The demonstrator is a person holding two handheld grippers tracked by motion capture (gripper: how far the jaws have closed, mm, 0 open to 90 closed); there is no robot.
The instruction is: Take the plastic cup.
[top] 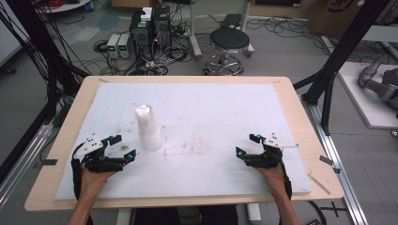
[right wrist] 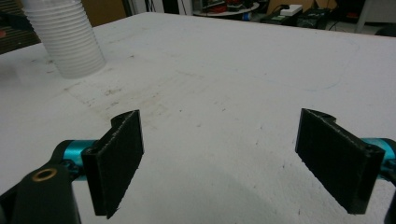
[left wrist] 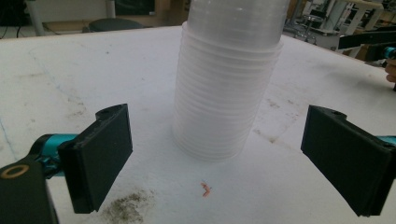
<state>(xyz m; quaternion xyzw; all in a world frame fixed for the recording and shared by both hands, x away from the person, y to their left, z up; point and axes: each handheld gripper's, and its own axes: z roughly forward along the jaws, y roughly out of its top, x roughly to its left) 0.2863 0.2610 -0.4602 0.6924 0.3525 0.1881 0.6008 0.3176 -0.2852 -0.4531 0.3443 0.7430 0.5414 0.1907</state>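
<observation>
Translucent white cup stack (top: 148, 127), black fingers (left wrist: 100, 154).

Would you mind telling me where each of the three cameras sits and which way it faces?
High view: above the person's side, looking forward and down on the table; forearms and both hand-held grippers, left and right, show.
Left gripper view: on the left hand-held gripper, facing the stack of cups close ahead; open jaws show.
Right gripper view: on the right hand-held gripper, facing across the table, open jaws below.
Shared: the stack of cups stands in all three.

Black stool (top: 229, 40) beyond white-padded table (top: 225, 108)
</observation>
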